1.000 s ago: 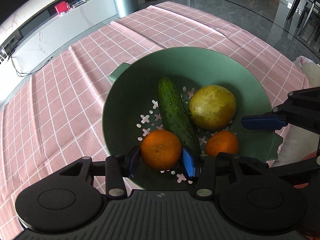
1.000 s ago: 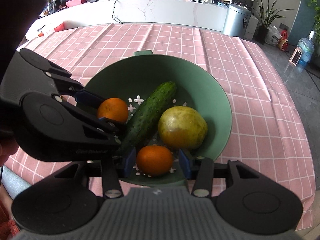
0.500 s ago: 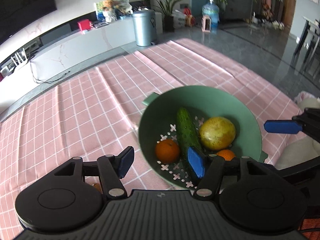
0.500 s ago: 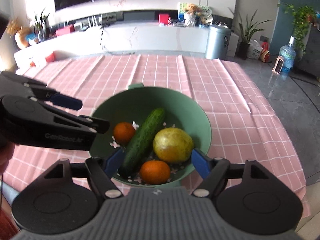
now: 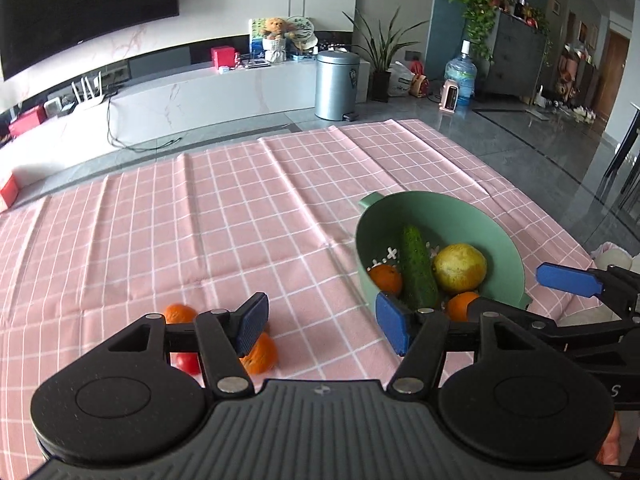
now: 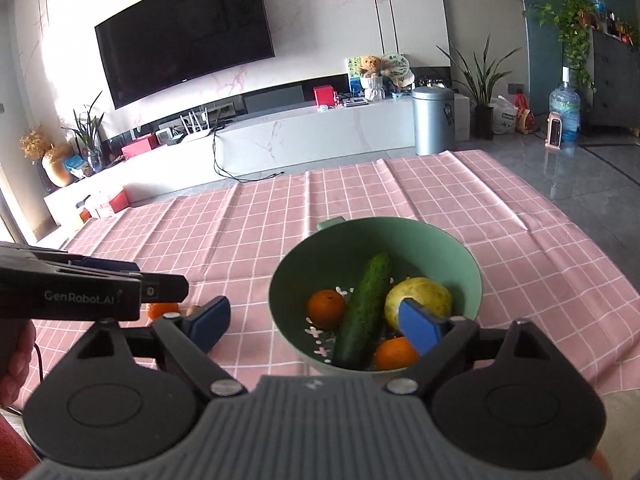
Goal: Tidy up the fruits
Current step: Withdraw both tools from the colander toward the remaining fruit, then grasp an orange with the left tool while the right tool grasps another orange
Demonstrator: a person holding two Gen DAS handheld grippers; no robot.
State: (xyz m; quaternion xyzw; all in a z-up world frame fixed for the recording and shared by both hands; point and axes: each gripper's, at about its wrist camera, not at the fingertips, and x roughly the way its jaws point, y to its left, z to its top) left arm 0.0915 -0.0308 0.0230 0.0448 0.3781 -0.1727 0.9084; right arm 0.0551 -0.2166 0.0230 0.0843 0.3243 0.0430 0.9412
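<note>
A green colander bowl [image 5: 504, 240] [image 6: 440, 240] on the pink checked tablecloth holds a cucumber [image 5: 416, 268] [image 6: 362, 308], a yellow-green pear [image 5: 460, 268] [image 6: 424, 296] and two oranges [image 5: 386, 278] [image 6: 326, 308]. My left gripper [image 5: 322, 324] is open and empty, raised left of the bowl. My right gripper [image 6: 316, 322] is open and empty above the bowl's near rim. On the cloth below the left gripper lie two more oranges [image 5: 262, 354] [image 5: 180, 312] and a red fruit [image 5: 188, 362], partly hidden.
A grey bin [image 5: 336, 80], a white media bench [image 5: 180, 104] and a wall television [image 6: 184, 36] stand beyond the table's far edge. The right gripper's blue finger [image 5: 568, 278] shows at the right of the left wrist view.
Both grippers have risen and drawn back from the bowl, jaws opened wider. The left gripper released its orange in the bowl and swung left, bringing loose fruit on the cloth into view.
</note>
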